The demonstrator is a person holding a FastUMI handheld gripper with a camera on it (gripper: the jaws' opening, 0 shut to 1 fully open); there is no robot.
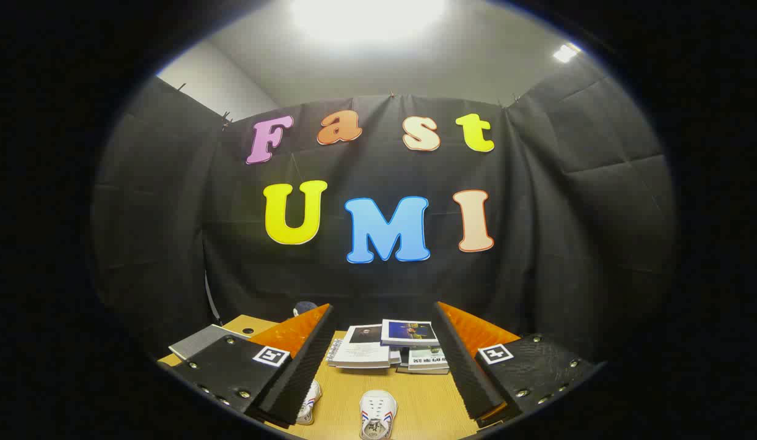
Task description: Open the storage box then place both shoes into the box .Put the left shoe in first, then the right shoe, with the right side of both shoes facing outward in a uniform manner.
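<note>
My gripper [383,360] is open, held well above the wooden table [415,397] with nothing between its fingers. Down between the fingers stands a small white shoe [377,414] with red and blue stripes, its toe pointing toward me. A second white shoe [307,403] of the same kind lies to its left, partly hidden under the left finger [299,360]. A grey flat box [198,342] lies at the table's left, beyond the left finger; I cannot tell whether it is the storage box.
Stacks of books and magazines [387,348] lie on the table beyond the shoes, between the fingers. A dark rounded thing [305,307] peeks over the left finger near the black cloth wall [378,281] behind the table.
</note>
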